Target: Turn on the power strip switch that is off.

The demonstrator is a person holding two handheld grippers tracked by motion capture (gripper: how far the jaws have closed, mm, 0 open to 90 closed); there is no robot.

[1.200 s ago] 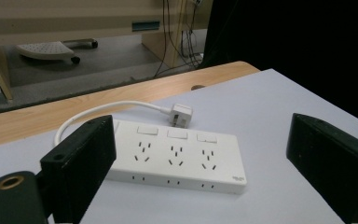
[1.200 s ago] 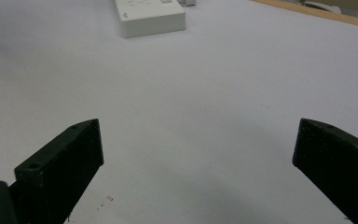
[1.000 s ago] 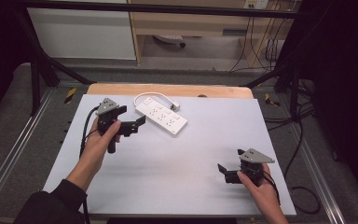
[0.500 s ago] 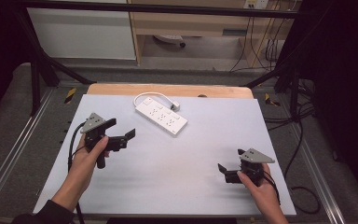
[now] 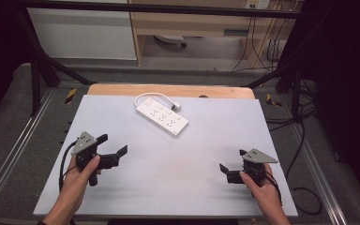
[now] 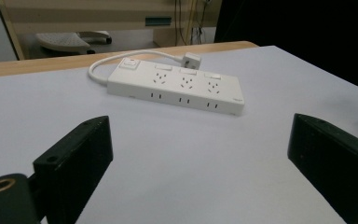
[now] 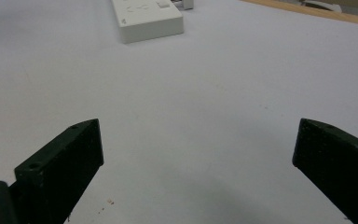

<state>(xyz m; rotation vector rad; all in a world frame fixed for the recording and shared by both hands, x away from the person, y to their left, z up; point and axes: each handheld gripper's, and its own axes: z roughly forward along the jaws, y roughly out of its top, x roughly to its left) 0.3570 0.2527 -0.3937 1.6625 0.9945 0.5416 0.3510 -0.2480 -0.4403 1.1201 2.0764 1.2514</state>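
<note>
You had a pale grey-white sheet over the bench, with a strip of light tan wood showing along its far edge. The power strip was white all over, cord and plug included, with small dark socket slots in three groups and a white switch at one end. Your left gripper was black, topped by a grey three-cornered plate; its jaws read matt black in the left gripper view. Your right gripper matched: black body, grey plate, black cable. The floor around was dark grey.
</note>
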